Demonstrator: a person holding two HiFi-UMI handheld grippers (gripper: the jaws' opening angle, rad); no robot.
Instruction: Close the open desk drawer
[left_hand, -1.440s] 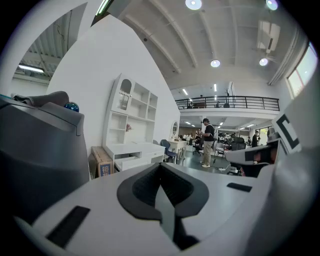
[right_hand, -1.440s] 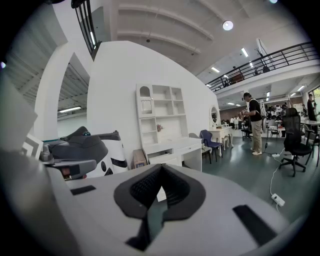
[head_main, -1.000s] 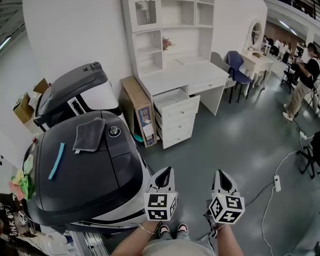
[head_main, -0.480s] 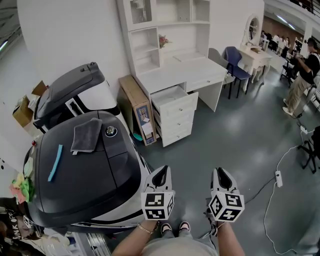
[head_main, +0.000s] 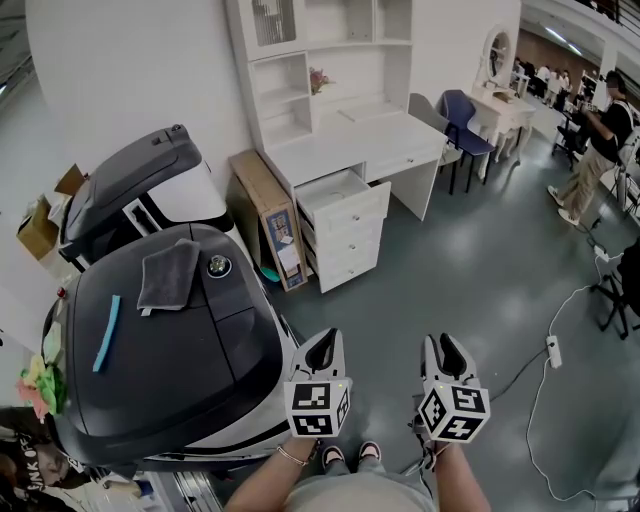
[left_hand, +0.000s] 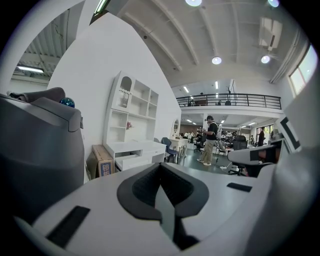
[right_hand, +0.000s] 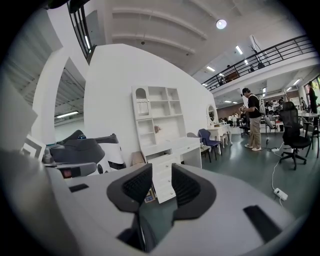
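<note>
The open desk drawer (head_main: 345, 197) lies well ahead, nearer the closed left claw (head_main: 327, 345) than the right claw (head_main: 446, 348), whose empty jaws have just been opening.

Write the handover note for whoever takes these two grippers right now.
Left gripper: jaws together, holding nothing.
Right gripper: jaws apart, they have just been opening, nothing between them.
Both are held low in front of the person, pointing toward the white desk across the floor and well short of it.
The desk's top drawer stands pulled out. The two drawers below it look shut.
Done: nothing on the drawer yet, neither gripper touches it.
Left: walk up to the desk, put a gripper against the drawer front and push it in until flush.
</note>
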